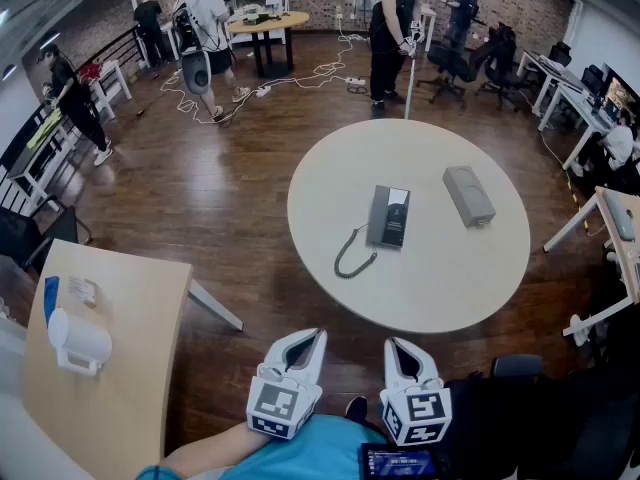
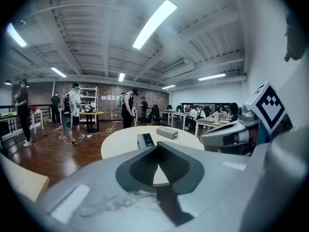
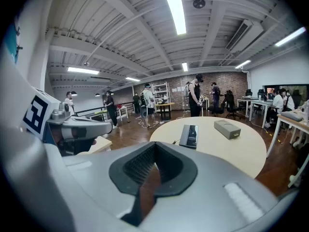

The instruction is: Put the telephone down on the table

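Dark plank floor [image 1: 220, 198] of an open workroom, brick wall at the far end, standing people [image 1: 205, 28] and loose white floor cables [image 1: 300, 73] well beyond the near scene. Centre: round cream-topped bench [image 1: 440, 278], bare floor bordering its near and left rim; black office chairs [image 1: 455, 63] beyond the far rim. Flat dark-grey telephone [image 1: 388, 216] lying on the bench close to its middle, well inside every edge; coiled grey cord [image 1: 352, 253] trailing from it toward the near-left rim and stopping short of it. Rectangular grey box [image 1: 468, 195] to the right of the telephone, apart from it, likewise clear of the rim. Lower left: pale wooden desk [image 1: 120, 388], its corner separated from the bench by open floor. Bottom edge: left tongs [image 1: 305, 340] and right tongs [image 1: 400, 348] side by side, short of the near rim, a strip of floor between tips and bench. Both pairs of jaws together, nothing between them, telephone untouched.
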Demonstrator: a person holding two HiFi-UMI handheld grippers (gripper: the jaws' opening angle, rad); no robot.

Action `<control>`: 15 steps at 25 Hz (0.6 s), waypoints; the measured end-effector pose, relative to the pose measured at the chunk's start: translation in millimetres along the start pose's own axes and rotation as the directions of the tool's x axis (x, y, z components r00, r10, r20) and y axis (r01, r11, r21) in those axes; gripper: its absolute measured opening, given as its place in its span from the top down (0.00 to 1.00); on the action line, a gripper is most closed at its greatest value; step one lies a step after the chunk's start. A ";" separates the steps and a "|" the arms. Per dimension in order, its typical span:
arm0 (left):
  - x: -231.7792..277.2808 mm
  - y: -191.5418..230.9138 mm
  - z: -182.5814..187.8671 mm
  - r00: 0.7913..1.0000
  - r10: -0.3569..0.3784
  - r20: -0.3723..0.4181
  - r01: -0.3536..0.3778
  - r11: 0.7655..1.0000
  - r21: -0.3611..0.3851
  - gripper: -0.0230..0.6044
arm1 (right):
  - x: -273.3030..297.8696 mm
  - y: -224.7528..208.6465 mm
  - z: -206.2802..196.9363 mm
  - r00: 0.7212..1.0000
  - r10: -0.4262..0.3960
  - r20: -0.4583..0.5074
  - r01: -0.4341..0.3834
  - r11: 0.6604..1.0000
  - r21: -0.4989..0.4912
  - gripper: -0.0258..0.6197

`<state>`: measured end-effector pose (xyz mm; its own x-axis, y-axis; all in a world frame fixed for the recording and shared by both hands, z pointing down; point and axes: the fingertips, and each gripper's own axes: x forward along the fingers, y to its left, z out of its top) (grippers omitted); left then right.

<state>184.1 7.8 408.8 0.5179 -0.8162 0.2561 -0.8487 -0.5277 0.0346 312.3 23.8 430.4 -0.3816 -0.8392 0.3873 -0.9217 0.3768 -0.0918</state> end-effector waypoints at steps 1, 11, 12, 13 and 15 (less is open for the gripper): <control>5.4 -7.8 1.3 1.000 -0.002 -0.003 0.002 1.000 0.004 0.94 | -2.4 -7.4 -0.5 1.000 0.005 0.000 -0.005 1.000 0.002 0.97; 51.3 -82.6 14.8 1.000 -0.016 -0.020 0.016 0.999 0.035 0.94 | -27.2 -75.6 -10.4 0.999 0.034 0.018 -0.035 0.999 0.031 0.97; 55.0 -85.6 14.8 1.000 -0.015 -0.020 0.016 0.999 0.041 0.94 | -27.4 -81.7 -11.0 0.999 0.031 0.019 -0.032 0.999 0.036 0.97; 58.6 -87.6 13.8 1.000 -0.016 -0.020 0.017 0.999 0.047 0.94 | -27.1 -87.4 -11.6 0.999 0.028 0.020 -0.029 0.999 0.041 0.97; 65.6 -90.4 13.4 1.000 -0.018 -0.022 0.019 0.999 0.049 0.94 | -25.3 -96.8 -12.6 1.000 0.023 0.021 -0.024 0.998 0.051 0.97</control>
<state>296.3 -1.2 409.6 0.5307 -0.8011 0.2768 -0.8324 -0.5541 -0.0080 412.1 13.5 441.1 -0.4045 -0.8382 0.3658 -0.9144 0.3768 -0.1478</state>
